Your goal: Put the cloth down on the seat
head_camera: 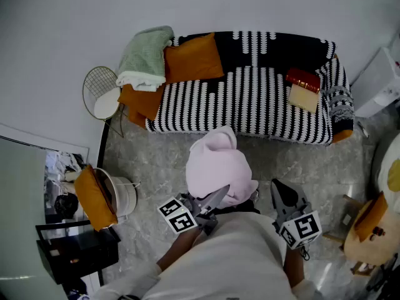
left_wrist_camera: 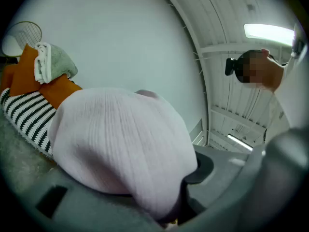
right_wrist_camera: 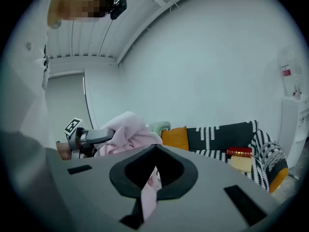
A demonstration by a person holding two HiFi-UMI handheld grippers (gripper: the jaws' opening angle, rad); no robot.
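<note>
The pink cloth [left_wrist_camera: 120,144] bulges over the left gripper [head_camera: 212,206], whose jaws are clenched on a gathered fold. The right gripper [head_camera: 279,191] pinches a thin trailing strip of it. Gripping it at two spots likely keeps the bundle off the floor. The striped sofa [head_camera: 250,99], the seat, lies well apart ahead. No writing is legible, and a red label on the wall is too small to read.

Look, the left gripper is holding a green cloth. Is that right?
Not quite. The cloth held in the left gripper is pale pink, not green. The left gripper view shows it.
</note>
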